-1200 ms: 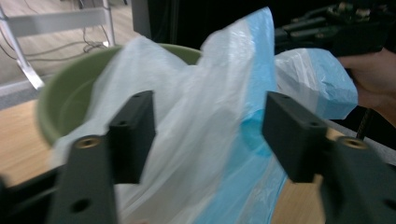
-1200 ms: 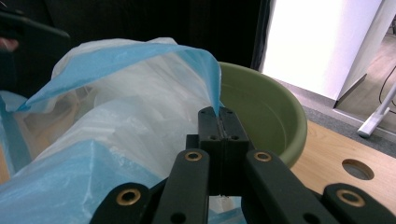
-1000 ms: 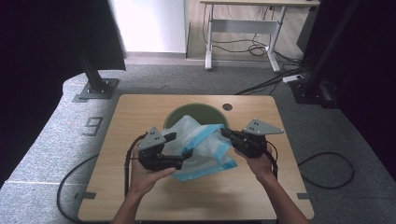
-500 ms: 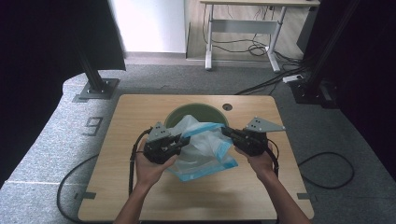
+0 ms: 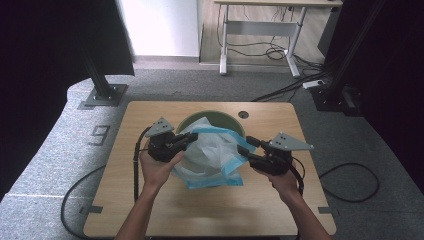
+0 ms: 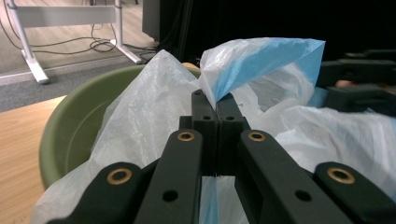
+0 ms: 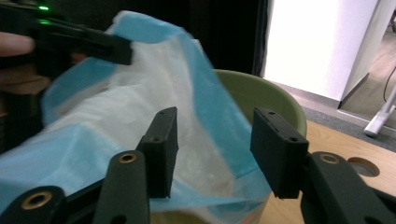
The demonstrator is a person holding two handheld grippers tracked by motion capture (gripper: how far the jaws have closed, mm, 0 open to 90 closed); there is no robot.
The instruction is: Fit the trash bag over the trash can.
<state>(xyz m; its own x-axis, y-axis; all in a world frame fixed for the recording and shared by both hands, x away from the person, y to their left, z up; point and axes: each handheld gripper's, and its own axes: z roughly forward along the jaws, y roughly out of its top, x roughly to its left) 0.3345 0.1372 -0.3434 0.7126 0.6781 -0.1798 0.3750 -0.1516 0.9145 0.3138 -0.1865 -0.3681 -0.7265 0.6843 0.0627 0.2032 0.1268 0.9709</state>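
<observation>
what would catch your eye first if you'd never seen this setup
The crumpled blue and white plastic bag at the table's middle, spilling over a green bowl. The left gripper is shut on the bag's edge. The right gripper has just been opening, its jaws apart with the bag's blue rim between them.

A single legible sign is seen in the high view: the numeral "9" (image 5: 100, 135), marked in pale outline on the grey speckled floor (image 5: 60, 150) just left of the wooden table (image 5: 150, 210). It is oriented upright toward the camera. No writing, label or brand is seen on the blue and white plastic bag (image 5: 212, 157), on the green bowl (image 5: 235, 124) or on either gripper in the gripper views.
</observation>
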